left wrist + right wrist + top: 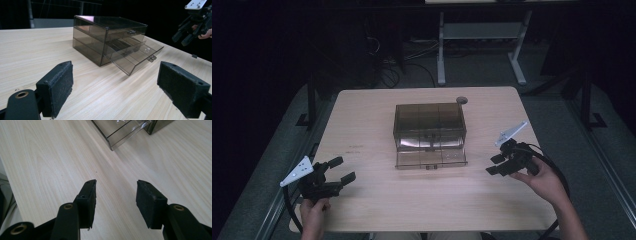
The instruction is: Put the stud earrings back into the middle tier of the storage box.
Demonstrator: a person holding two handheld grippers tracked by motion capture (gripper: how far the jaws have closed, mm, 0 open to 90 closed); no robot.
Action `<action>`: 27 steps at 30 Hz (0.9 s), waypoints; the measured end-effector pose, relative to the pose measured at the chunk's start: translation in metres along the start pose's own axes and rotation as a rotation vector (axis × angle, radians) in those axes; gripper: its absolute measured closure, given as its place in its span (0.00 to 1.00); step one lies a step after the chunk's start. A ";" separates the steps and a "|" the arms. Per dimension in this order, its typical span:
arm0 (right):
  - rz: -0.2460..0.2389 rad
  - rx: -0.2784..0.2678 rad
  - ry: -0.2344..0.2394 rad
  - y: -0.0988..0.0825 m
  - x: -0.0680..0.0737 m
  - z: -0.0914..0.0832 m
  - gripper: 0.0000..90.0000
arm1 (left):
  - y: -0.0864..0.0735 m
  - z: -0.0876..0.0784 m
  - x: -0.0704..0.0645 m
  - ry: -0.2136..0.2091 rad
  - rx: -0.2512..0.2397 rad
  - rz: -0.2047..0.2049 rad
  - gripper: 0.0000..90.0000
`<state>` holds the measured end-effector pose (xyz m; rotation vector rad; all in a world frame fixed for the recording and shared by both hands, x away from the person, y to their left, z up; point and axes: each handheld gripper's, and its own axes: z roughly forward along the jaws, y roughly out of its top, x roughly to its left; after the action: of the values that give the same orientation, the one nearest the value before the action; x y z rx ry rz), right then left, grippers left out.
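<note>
- while the smoky clear drawer box [429, 127] sits near the middle of the pale wooden table [362, 200], both grippers hang off to its sides with nothing in them.
- on the box, the bottom drawer [431, 159] is pulled out toward the person's side, its front tilted slightly down; the upper drawer [430, 141] stands out only a little from the box.
- each drawer front carries a small clear handle, and dividers show inside the box.
- left gripper [343, 170] is held at the near left part of the table, well apart from the box; its jaws stand wide apart, with bare tabletop between the pads.
- from the left gripper view, the box [107, 37] lies ahead, and the open drawer [136, 56] juts toward the right.
- right gripper [495, 165] is held just off the drawer's right front corner, near it but not touching, pointing toward the box.
- its jaws are parted about halfway, nothing between the pads [90, 200].
- from the right gripper view, a corner of the open drawer [125, 131] shows at the top, beyond the jaws.
- a small round grommet [461, 100] sits in the tabletop behind the box.
</note>
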<state>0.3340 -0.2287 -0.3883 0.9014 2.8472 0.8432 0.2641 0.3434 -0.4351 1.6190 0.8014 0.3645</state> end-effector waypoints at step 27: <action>0.029 -0.077 -0.069 -0.048 0.036 0.012 0.47 | -0.001 0.002 0.000 -0.002 0.007 0.004 0.14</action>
<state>0.2812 -0.2366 -0.4185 0.9447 2.7293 0.8998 0.2649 0.3416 -0.4361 1.6272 0.7989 0.3629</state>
